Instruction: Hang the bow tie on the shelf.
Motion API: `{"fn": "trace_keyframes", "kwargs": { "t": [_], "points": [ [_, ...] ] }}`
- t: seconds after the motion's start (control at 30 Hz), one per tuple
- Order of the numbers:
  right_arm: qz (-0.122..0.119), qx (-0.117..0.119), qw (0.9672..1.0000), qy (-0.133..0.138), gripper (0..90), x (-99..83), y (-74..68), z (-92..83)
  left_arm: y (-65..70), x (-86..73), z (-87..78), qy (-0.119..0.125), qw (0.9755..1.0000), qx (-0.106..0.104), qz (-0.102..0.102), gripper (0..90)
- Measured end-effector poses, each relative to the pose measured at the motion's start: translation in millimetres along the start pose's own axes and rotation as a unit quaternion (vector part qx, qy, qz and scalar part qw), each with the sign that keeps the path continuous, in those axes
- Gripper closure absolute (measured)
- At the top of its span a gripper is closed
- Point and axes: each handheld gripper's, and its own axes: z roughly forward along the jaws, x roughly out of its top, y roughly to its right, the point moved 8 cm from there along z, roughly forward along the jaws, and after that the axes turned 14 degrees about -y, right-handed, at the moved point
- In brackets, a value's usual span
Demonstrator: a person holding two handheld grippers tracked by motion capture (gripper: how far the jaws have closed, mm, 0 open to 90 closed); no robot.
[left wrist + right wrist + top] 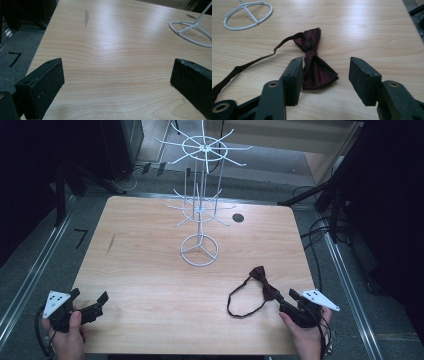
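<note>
my right gripper (325, 80) stands half spread, one wing of the dark red bow tie (315, 65) between the jaws, the left pad beside the cloth, maybe touching; nothing is pinched. i'd nudge forward to centre on the knot, then close. my left gripper (117, 82) gapes wide over bare table (112, 37). no containers here; the white wire rack (200, 195) hangs nothing.

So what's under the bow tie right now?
The bow tie lies flat on the wooden table, its strap looped beside it. The wood directly beneath the fabric is covered.
</note>
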Motion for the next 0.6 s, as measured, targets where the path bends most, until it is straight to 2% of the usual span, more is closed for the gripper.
{"fn": "trace_keyframes", "kwargs": {
  "t": [0.07,0.13,0.23,0.33,0.6],
  "points": [
    [0.001,-0.003,1.0,-0.007,48.7,1.4,-2.4,3.0,-0.1,-0.1,-0.1,0.0,1.0,0.0,0.0,0.0],
    [0.014,0.001,0.9995,-0.03,51.0,5.9,-7.5,13.9,-0.1,0.0,0.0,0.001,1.0,-0.002,-0.001,0.0],
    [0.019,0.005,0.999,-0.04,51.2,11.4,-11.3,21.2,0.3,0.1,0.3,0.0,1.0,-0.001,0.001,0.0],
    [0.014,0.009,0.9989,-0.044,51.2,16.4,-14.5,25.5,0.8,0.2,0.7,-0.001,1.0,-0.004,0.003,0.0],
    [0.019,0.012,0.998,-0.059,51.0,20.6,-17.6,36.4,1.5,0.0,0.9,-0.003,1.0,-0.002,0.005,0.0]
  ]
}}
